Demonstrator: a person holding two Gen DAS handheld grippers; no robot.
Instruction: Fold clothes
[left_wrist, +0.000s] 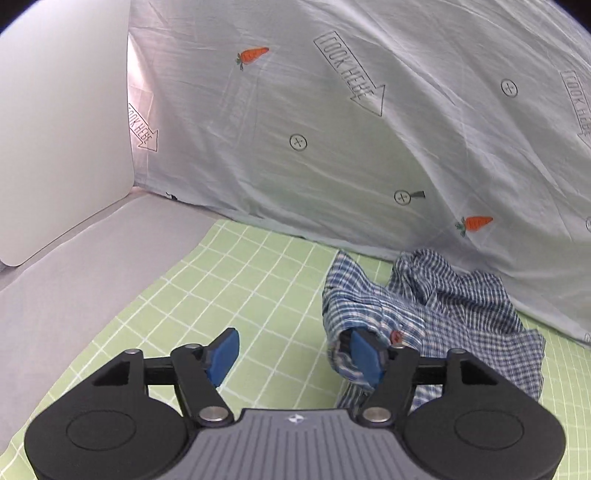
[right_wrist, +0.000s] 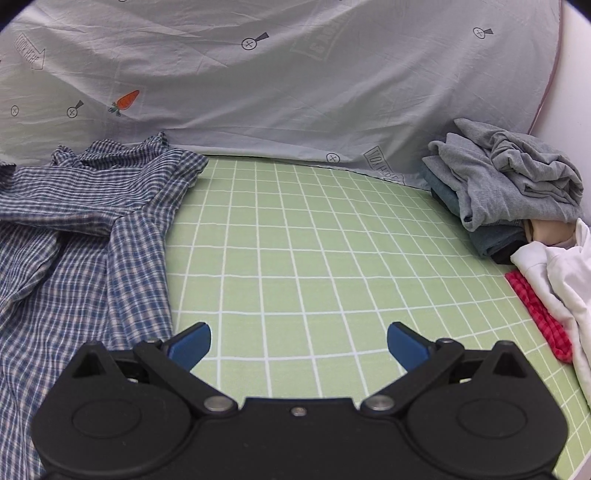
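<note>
We see both views evenly and brightly lit, with soft, faint shadows; strong fisheye bending curves the edges and darkens the corners, while the far left backdrop sheet (left_wrist: 140, 96) glows pinkish with backlight.

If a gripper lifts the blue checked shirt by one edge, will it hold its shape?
Probably not: the blue checked shirt lies crumpled in soft folds, so it would likely droop. It looks thin, probably light. Pushed, it would likely bunch on the green grid cloth.
</note>
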